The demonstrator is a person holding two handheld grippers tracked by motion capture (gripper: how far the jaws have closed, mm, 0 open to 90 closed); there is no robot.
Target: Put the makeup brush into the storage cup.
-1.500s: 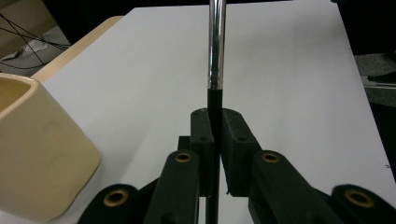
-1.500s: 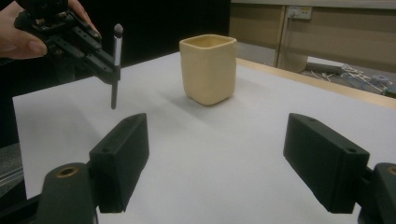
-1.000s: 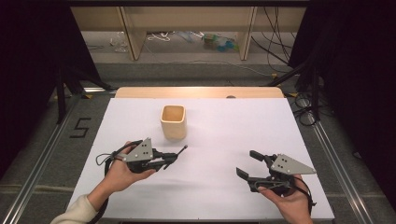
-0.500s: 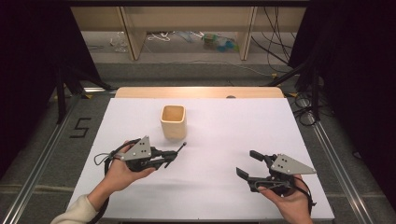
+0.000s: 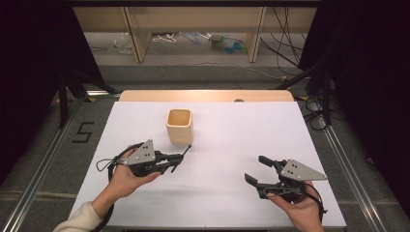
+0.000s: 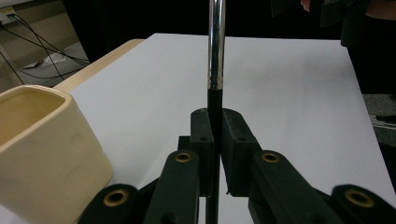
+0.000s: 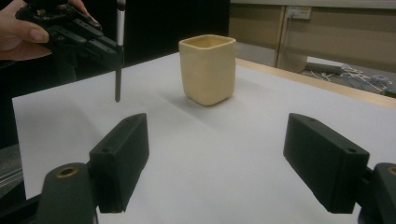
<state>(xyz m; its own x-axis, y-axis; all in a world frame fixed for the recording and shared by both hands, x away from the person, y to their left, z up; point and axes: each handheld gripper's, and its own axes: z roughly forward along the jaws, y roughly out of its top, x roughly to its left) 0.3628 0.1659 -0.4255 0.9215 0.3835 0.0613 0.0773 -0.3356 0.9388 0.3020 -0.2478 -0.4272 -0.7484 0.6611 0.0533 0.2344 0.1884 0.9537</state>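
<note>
High view, left to right: left gripper (image 5: pixel 170 162) pinching a thin pen (image 5: pixel 180 155), tip angled toward the cream cup (image 5: pixel 180 126) just beside it on the white tabletop (image 5: pixel 227 145); well apart at the right, right gripper (image 5: pixel 259 170) spread wide, holding nothing, hovering low.

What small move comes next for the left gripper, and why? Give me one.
Probably lift the left gripper and carry it over the open mouth of the cream cup. It is shut on a thin pen, which hangs above the white table just beside the cup, not over it. The right gripper is open and holds nothing.
</note>
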